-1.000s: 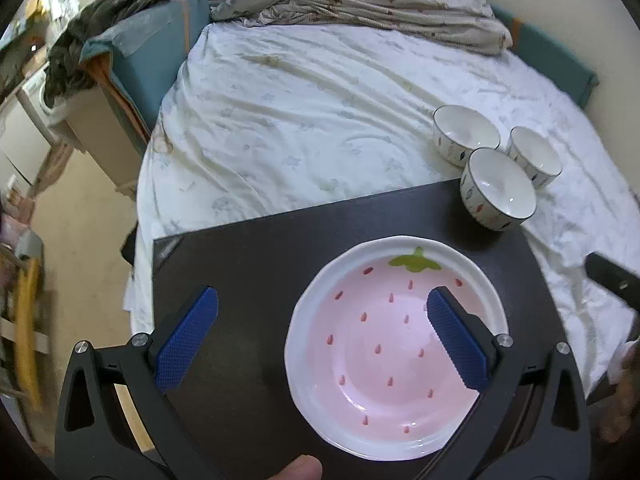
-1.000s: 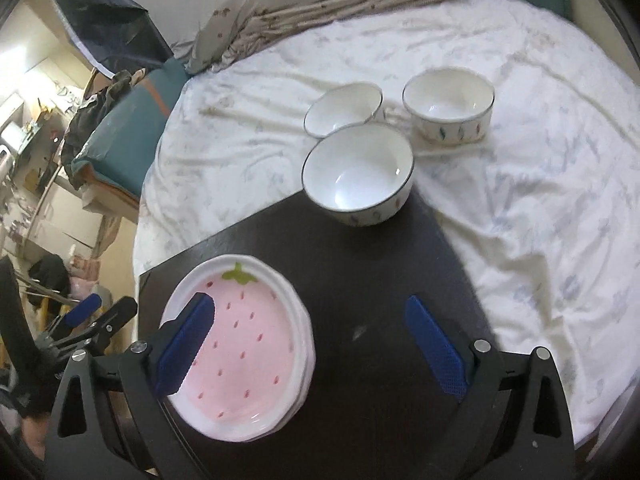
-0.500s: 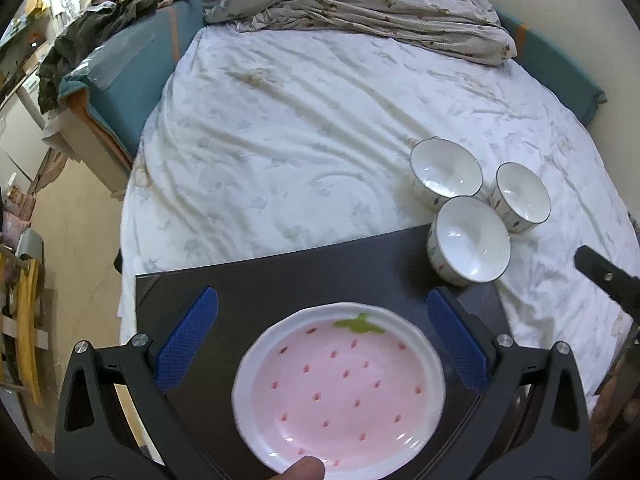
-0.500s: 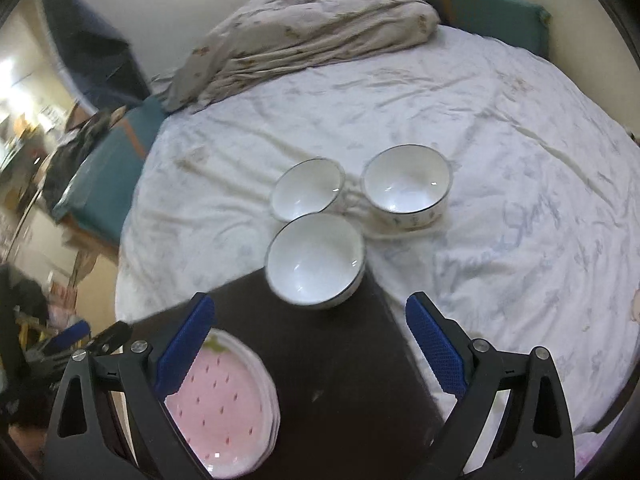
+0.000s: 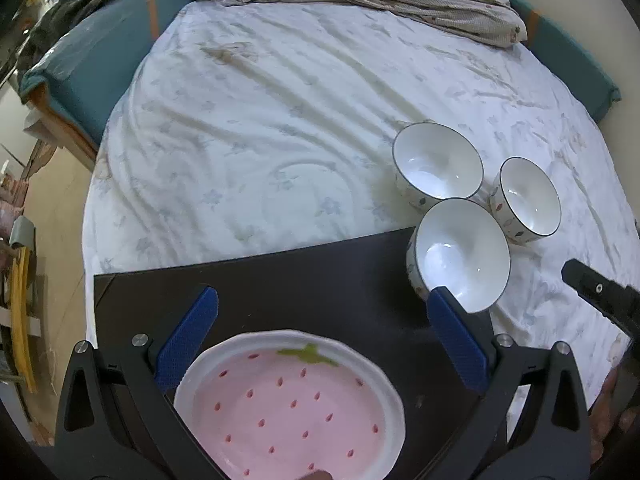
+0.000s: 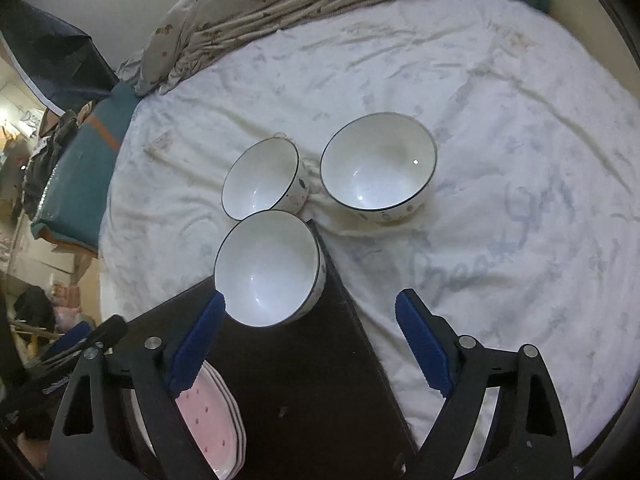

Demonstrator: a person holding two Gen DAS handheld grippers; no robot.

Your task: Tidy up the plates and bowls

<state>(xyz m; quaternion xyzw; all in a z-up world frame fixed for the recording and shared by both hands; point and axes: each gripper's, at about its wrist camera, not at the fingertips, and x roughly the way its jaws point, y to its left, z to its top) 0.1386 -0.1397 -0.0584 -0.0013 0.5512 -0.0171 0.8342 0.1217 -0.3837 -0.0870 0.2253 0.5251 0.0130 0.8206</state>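
Seen only from the left wrist: the full face of the pink strawberry plate (image 5: pixel 288 408) lying on the dark bench (image 5: pixel 312 280), green leaf mark toward the bed (image 5: pixel 280 120), and a fingertip (image 5: pixel 316 475) at the bottom edge. Left hand-held gripper (image 5: pixel 320 344) released, blue pads spread wide to either side of the plate's far rim, touching nothing. Black tip of the right hand-held gripper (image 5: pixel 600 296) poking in at the right edge.

Seen only from the right wrist: the plate edge-on as a stack (image 6: pixel 216 420), several white rims layered under the pink top; exact count not tellable. Right hand-held gripper (image 6: pixel 308 344) with jaws closing but nothing pressed between them; left pad just beside the near bowl's rim, right pad over the white sheet. Part of the left hand-held gripper at the far left edge.

Counted in both views: three white bowls with dark rims. Near bowl (image 6: pixel 270 268) perched on the bench's far corner; middle bowl (image 6: pixel 262 178) and far bowl (image 6: pixel 378 162) on the bed, close together. One crumpled quilt (image 6: pixel 260 4) at the bed's head.
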